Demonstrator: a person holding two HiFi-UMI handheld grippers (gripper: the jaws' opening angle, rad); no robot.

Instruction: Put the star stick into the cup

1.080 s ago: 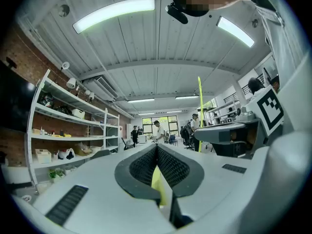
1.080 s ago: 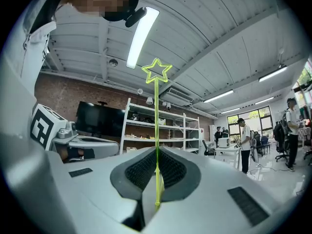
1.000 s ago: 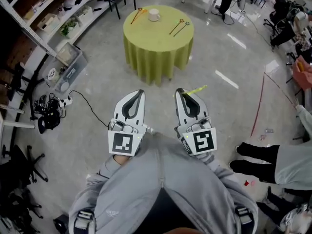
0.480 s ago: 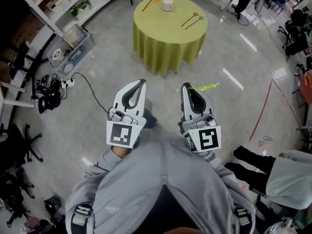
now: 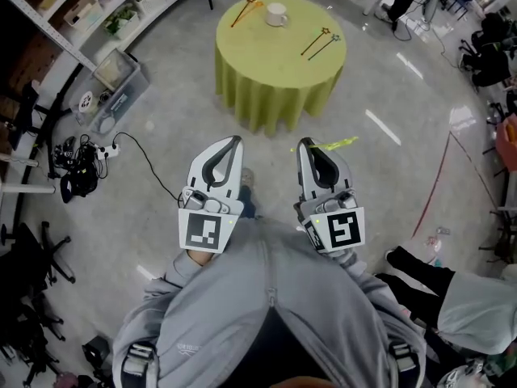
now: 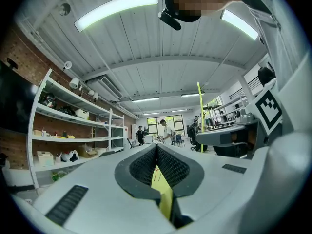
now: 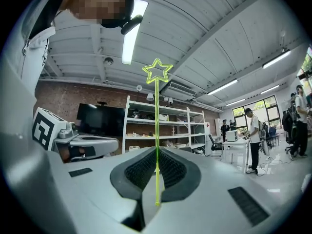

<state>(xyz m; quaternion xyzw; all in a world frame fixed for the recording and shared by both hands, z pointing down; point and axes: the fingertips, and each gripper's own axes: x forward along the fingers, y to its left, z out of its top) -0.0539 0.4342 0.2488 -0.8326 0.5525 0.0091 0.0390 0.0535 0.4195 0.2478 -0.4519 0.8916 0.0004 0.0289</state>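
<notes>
A person stands well back from the round table (image 5: 279, 83), right gripper (image 5: 311, 148) clamped on a star stick (image 5: 329, 145), left gripper (image 5: 229, 144) closed on nothing. The cup (image 5: 276, 13) sits on the table among other sticks (image 5: 319, 44). Shelves (image 5: 81, 23), a plastic bin (image 5: 117, 87) and cables (image 5: 85, 168) lie left of the table.

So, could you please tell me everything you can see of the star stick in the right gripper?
The star stick is a thin, straight, translucent yellow-green rod, plastic by its look, topped with an open five-pointed star outline in the same colour. The right gripper is shut on its lower part, dark ridged pads pressing it from both sides; its bottom end shows just behind them. Most of its length reaches beyond the jaw tips, star end outermost. Nothing else touches it.
</notes>
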